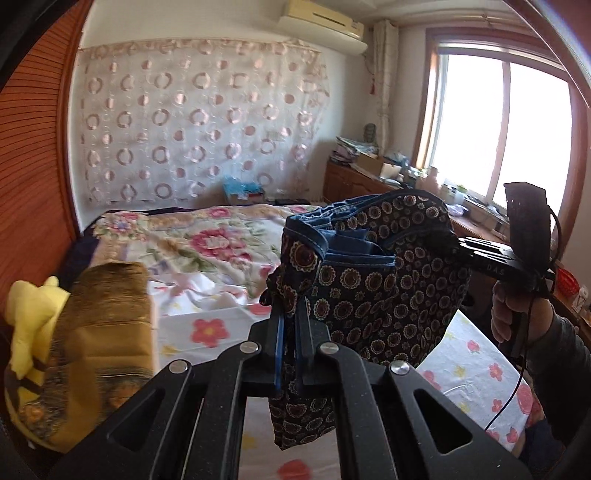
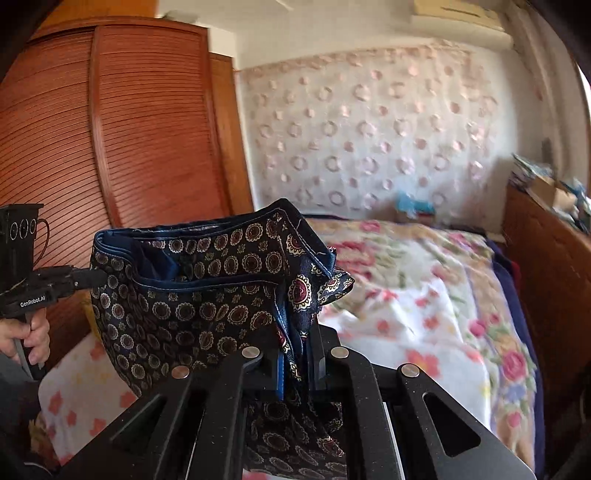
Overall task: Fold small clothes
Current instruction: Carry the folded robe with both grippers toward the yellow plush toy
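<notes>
A floral bedspread (image 1: 207, 243) is covering the bed. A yellow plush toy (image 1: 27, 325) is sitting beside a golden-brown cushion (image 1: 107, 325) near the wooden louvered wardrobe (image 2: 122, 140). A circle-patterned curtain (image 1: 199, 129) is hanging on the far wall under an air conditioner (image 1: 325, 26). Daylight is pouring through the window (image 1: 506, 129) above a cluttered wooden cabinet (image 1: 351, 181).

garment (image 1: 373, 280) between left claw (image 1: 290, 332) and right claw (image 2: 297, 354), above bed (image 1: 207, 254)

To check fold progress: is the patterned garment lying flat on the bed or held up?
Held up: the patterned garment hangs above the bed, pinched by the left gripper and right gripper.
</notes>
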`<state>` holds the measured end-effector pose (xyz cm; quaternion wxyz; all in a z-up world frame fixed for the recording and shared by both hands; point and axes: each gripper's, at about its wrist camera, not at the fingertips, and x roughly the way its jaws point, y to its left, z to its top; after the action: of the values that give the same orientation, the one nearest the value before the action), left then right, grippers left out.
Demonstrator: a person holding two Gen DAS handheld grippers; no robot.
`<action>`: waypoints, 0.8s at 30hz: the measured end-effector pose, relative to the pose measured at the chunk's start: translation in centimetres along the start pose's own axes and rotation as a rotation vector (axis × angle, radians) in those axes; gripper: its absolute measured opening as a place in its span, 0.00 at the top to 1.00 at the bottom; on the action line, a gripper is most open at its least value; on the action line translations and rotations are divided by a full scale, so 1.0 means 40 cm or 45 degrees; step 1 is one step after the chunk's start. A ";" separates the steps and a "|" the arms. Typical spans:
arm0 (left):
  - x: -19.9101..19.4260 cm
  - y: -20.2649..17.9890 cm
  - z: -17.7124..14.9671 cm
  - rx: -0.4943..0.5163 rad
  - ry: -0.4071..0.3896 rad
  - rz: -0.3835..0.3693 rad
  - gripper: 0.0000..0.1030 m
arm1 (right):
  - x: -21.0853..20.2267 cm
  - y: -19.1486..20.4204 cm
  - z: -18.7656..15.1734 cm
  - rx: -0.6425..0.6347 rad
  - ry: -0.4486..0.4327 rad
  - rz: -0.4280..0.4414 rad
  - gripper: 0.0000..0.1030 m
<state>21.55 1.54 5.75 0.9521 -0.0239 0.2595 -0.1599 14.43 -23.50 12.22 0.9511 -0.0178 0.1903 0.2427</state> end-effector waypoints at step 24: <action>-0.141 0.357 -0.190 -0.358 -0.088 0.371 0.95 | 0.513 0.293 0.303 -0.622 0.134 0.275 0.93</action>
<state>17.30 17.16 0.10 0.9609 -0.1241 0.2469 0.0183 29.85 -2.31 16.51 0.8761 -0.2387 0.1761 0.3801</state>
